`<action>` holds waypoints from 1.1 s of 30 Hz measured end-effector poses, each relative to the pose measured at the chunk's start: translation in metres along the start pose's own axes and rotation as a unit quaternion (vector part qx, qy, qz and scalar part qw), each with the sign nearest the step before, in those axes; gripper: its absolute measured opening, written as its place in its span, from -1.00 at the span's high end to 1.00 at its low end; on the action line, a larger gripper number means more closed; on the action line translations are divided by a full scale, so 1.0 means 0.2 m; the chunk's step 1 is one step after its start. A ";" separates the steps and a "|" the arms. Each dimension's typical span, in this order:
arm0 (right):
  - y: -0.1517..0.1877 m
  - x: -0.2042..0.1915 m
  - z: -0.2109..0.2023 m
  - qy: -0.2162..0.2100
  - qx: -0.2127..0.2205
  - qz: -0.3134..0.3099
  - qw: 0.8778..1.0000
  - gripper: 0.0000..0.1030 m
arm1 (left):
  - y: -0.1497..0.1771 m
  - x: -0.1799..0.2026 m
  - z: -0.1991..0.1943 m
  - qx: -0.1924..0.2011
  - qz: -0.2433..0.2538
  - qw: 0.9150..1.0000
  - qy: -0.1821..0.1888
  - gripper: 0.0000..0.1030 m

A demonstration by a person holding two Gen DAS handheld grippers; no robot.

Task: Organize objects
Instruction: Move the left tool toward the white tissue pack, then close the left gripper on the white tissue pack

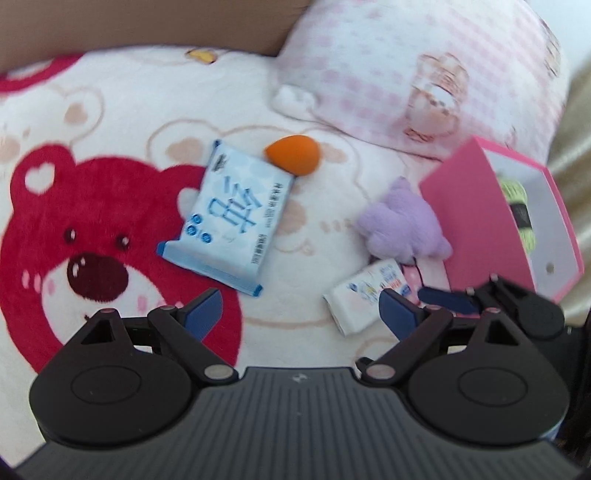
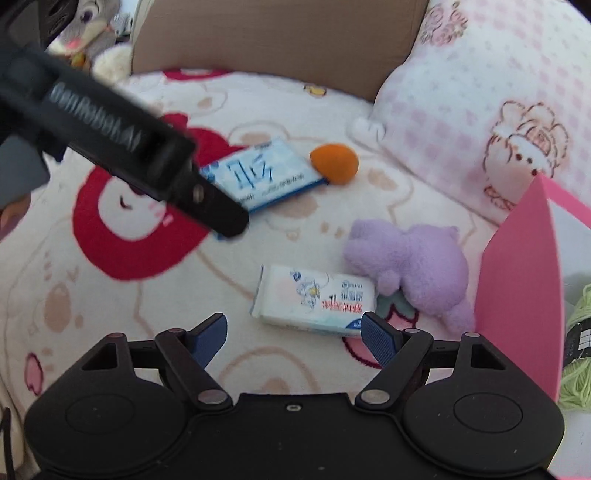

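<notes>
Several items lie on a cream blanket (image 1: 110,110) with a red bear print. A blue tissue pack (image 1: 229,218) (image 2: 266,173) touches an orange teardrop sponge (image 1: 291,155) (image 2: 334,162). A white tissue pack (image 1: 365,295) (image 2: 314,299) lies beside a purple plush (image 1: 402,221) (image 2: 413,266). My left gripper (image 1: 303,314) is open over bare blanket, just below the blue pack. My right gripper (image 2: 295,339) is open just short of the white pack, its right finger by the pack's near corner. Nothing is held.
A pink box (image 1: 509,221) (image 2: 524,280) stands open at the right with green yarn (image 1: 517,206) (image 2: 576,332) inside. A pink checked pillow (image 2: 480,92) and brown cardboard (image 2: 277,37) border the back. A grey plush rabbit (image 2: 88,22) sits far left.
</notes>
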State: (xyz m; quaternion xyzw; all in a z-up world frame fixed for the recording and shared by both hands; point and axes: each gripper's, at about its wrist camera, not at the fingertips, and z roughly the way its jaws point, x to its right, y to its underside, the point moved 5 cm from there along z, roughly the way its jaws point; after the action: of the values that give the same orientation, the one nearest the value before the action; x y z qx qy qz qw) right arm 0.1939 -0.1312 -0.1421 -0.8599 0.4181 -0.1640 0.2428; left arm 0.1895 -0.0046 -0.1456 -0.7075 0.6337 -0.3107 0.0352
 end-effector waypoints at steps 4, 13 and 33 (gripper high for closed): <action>0.02 0.01 0.04 0.020 -0.001 -0.020 1.000 -0.61 | 0.00 -0.04 0.05 -0.016 -0.022 0.999 0.019 -0.74; 0.05 0.12 0.15 0.021 -0.004 0.026 0.999 -0.61 | 0.06 0.08 0.19 -0.024 -0.017 0.999 0.039 -0.60; 0.04 0.08 0.16 -0.021 -0.008 0.040 0.999 -0.36 | 0.07 0.01 0.30 -0.037 -0.103 0.990 0.083 0.48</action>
State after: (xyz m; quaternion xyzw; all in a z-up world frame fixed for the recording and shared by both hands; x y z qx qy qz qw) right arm 0.2142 -0.1391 -0.1722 -0.8473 0.4485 -0.1325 0.2515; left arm 0.2065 -0.0294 -0.1999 -0.7419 0.5690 -0.3464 -0.0765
